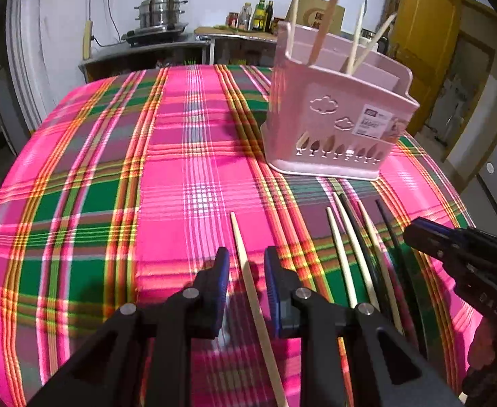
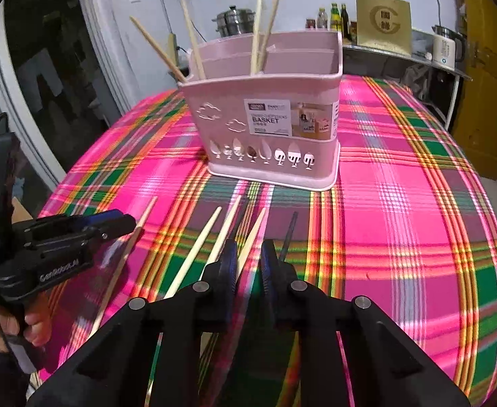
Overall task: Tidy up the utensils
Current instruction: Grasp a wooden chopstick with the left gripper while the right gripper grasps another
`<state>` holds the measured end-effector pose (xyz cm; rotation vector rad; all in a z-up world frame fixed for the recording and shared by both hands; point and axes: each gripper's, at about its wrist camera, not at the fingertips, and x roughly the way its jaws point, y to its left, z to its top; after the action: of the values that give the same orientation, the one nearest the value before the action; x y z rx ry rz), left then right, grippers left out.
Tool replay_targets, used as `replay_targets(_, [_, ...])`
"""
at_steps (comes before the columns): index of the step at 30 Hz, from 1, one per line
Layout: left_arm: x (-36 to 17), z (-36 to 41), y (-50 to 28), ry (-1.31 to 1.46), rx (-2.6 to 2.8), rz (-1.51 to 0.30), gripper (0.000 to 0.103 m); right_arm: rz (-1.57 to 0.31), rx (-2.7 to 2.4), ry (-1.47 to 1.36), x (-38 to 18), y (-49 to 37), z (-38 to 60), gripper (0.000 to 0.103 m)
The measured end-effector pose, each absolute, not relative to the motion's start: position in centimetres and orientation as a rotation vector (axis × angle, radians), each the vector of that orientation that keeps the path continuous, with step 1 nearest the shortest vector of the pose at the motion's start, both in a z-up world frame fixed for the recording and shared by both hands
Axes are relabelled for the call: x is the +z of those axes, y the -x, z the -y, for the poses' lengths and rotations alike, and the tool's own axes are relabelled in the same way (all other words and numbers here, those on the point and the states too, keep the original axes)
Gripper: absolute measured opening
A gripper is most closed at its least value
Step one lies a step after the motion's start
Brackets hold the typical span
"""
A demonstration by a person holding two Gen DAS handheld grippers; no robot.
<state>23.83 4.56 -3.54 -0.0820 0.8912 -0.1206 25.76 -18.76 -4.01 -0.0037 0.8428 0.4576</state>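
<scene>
Both claws are low over the plaid-covered counter, each set over a loose chopstick. The left claw has its jaws a little apart, straddling a pale chopstick that lies alone on the cloth; the pads do not press it.

The right claw is narrower, with a pale chopstick running up between its jaws. From here I cannot tell whether the pads bite it or only flank it.

The pink basket stands further back, several chopsticks already upright in its compartments.

The risk lies on the right. That stick sits in a tight fan with other pale ones and a dark one. A claw closing there could catch a neighbour, or scatter the row. A thin round stick pinched near one end may also swivel or slip when lifted.
</scene>
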Motion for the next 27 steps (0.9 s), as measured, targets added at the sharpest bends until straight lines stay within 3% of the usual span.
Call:
replay_targets(18, [-4.7, -3.3, -25.7, -0.011, -0.087, -0.921, 0.022, -0.928, 0.432, 0.055, -6.3, -29.5, 16.1, 0.008])
replay_targets(22, [-4.6, -3.0, -26.0, -0.023, -0.084, -0.919, 0.008, -0.929, 0.425, 0.058, -6.3, -29.6, 15.9, 0.007])
replay_targets(27, [-4.1, -3.0, -25.9, 0.001, -0.102, -0.921, 0.006, -0.920, 0.434, 0.039, -5.7, -29.5, 16.0, 0.006])
